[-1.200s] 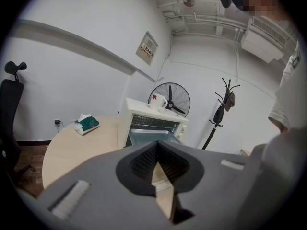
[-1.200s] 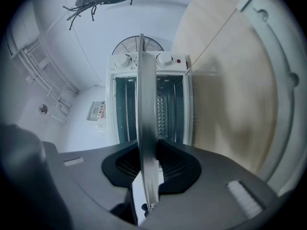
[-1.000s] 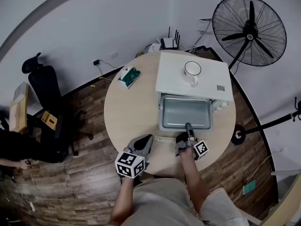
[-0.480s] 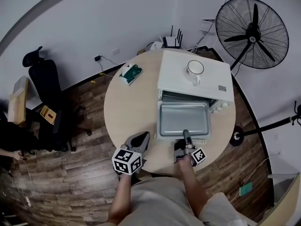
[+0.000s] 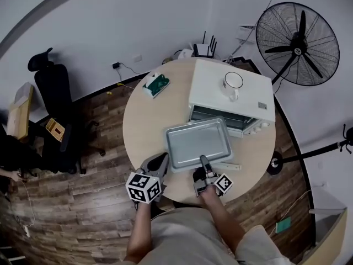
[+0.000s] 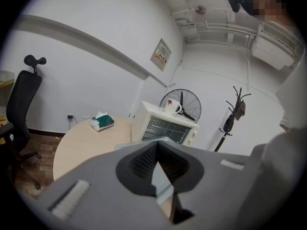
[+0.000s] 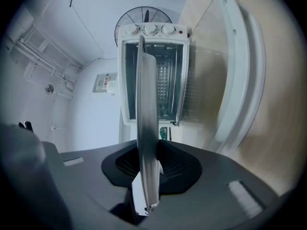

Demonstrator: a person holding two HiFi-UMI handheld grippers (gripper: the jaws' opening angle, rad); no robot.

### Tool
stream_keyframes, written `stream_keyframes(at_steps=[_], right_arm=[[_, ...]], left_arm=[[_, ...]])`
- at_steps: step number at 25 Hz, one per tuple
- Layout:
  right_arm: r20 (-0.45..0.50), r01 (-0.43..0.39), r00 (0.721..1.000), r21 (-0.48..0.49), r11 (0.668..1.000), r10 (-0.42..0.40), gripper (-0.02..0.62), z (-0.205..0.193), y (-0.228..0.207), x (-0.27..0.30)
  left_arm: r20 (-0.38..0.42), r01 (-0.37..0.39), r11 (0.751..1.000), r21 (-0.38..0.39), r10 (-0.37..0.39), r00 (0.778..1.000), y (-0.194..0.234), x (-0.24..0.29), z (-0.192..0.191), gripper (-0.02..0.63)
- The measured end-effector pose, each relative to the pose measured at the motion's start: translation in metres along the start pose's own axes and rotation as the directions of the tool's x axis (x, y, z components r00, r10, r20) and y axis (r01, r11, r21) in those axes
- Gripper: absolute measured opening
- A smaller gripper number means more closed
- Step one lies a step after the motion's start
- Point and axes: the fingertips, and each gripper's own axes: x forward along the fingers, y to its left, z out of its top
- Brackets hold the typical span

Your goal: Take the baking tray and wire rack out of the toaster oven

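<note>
Round tabletop (image 5: 140, 126) carrying the white toaster oven (image 5: 209, 93), its door (image 7: 240, 71) dropped open towards the person. The baking tray (image 5: 198, 142) is clear of the oven mouth, in front of the oven and skewed towards its left side. The right hand-held gripper (image 5: 203, 162) is clenched on the tray's near rim, and the right gripper view shows the thin rim pinched edge-on between the jaws. The left hand-held gripper (image 5: 157, 162) hovers released and empty in front of the oven, off the tray's near left corner. The wire rack cannot be made out for certain; it is presumably inside the oven, so the task looks about half done.

Step in hand, as judged: carry the tray away from the oven and set it down. A single pinch on one rim leaves the far end free to sag or swing, so keep it level, move slowly, and lower it flat before letting go.

Edges and room: the broad bare surface left of the oven offers the best landing place. The open door in front of the oven is the nearest thing to catch. The tissue box (image 5: 155, 85), well left of the oven, and the mug (image 5: 233, 81) on top of the oven are out of the way
</note>
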Motion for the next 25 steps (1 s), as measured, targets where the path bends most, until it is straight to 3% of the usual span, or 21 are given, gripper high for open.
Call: stream_keyframes(at_steps=[6,13,18,22,25], right_arm=[[-0.178,-0.036,0.984,-0.005,0.999,0.034,0.077,-0.057,0.004,0.011],[-0.388,-0.023,0.921,-0.003,1.000,0.020,0.078,-0.133,0.001,0.028],[-0.460,0.019,0.888,0.013,1.000,-0.011,0.080,-0.179,-0.003,0.048],[-0.467,0.018,0.884,0.081,0.997,0.022,0.080,-0.209,-0.005,0.074],[-0.468,0.055,0.884,0.069,0.996,-0.016,0.080,-0.225,-0.012,0.090]], left_arm=[[0.031,-0.069,0.997,-0.028,0.070,0.997,0.032,-0.025,0.004,0.055],[0.051,-0.193,0.976,-0.101,0.198,0.979,0.082,-0.063,-0.005,0.055],[0.068,-0.269,0.951,-0.151,0.281,0.957,0.108,-0.098,-0.010,0.055],[0.057,-0.305,0.935,-0.181,0.319,0.946,0.121,-0.117,-0.021,0.055],[0.052,-0.322,0.927,-0.192,0.337,0.940,0.132,-0.128,-0.024,0.055]])
